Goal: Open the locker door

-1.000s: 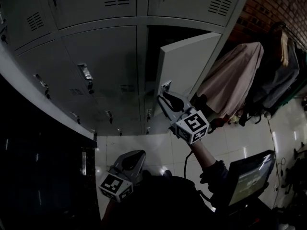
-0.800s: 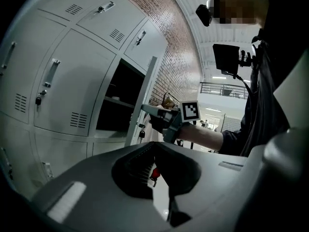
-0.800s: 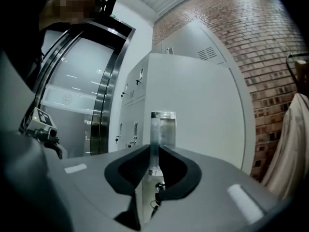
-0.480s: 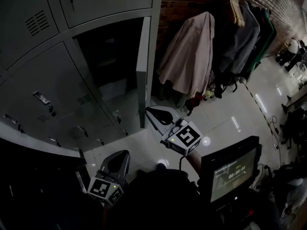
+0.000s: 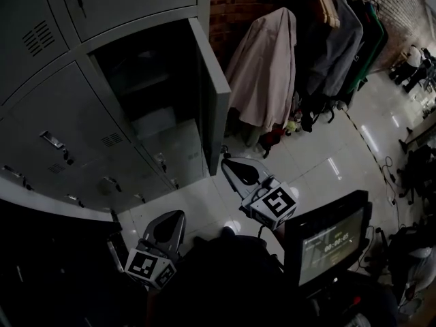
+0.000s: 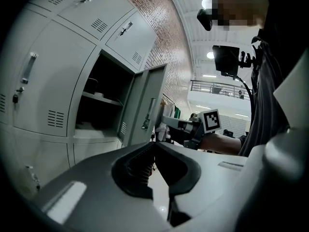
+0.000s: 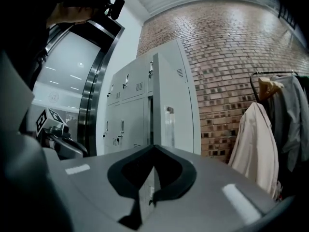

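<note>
The grey locker door (image 5: 216, 94) stands swung wide, edge toward me, and shows the dark compartment (image 5: 146, 73) with a shelf inside. My right gripper (image 5: 227, 161) is shut with nothing in it, its tip just below the door's lower corner; I cannot tell if it touches. In the right gripper view the right gripper (image 7: 153, 147) points at the door (image 7: 171, 115) seen edge-on, with its handle (image 7: 169, 116) facing me. My left gripper (image 5: 180, 214) hangs low, shut and holding nothing, well clear of the lockers. The left gripper (image 6: 154, 144) looks at the door (image 6: 145, 110) from the side.
Closed lockers (image 5: 61, 142) fill the left and top. Coats (image 5: 266, 67) hang on a rack against the brick wall (image 7: 227, 57) right of the open door. A monitor (image 5: 330, 240) sits close at lower right. Glossy tiled floor (image 5: 327, 162) lies beyond.
The door has swung from partly open to wide open. The right gripper has come off the door handle and dropped lower. My view has turned to the right.
</note>
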{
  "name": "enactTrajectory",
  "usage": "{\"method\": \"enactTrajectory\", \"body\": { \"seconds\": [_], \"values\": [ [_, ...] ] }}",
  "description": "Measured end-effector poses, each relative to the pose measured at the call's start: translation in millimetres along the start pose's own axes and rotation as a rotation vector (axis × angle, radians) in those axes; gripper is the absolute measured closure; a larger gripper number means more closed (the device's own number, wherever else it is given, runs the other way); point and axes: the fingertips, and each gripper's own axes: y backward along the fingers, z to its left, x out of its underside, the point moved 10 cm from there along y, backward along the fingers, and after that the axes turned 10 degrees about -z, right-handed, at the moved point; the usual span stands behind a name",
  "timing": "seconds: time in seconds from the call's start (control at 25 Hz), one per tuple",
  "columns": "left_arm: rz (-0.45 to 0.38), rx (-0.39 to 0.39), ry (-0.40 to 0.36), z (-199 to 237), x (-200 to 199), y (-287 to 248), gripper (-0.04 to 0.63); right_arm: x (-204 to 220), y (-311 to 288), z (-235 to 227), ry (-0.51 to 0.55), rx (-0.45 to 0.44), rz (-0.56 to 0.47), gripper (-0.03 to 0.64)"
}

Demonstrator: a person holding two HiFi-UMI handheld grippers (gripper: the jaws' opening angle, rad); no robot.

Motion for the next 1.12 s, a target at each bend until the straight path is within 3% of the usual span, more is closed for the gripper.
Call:
{"method": "enactTrajectory", "body": {
  "seconds": [0.76, 1.12],
  "values": [
    [0.008, 0.043, -0.033, -29, 6, -11, 0.580, 8, 22, 27, -0.015, -0.054, 0.030, 0.616],
    [0.015, 0.069, -0.044, -39, 5, -16, 0.580, 5, 40, 13, -0.011, 0.009, 0.035, 0.617]
  ]
}}
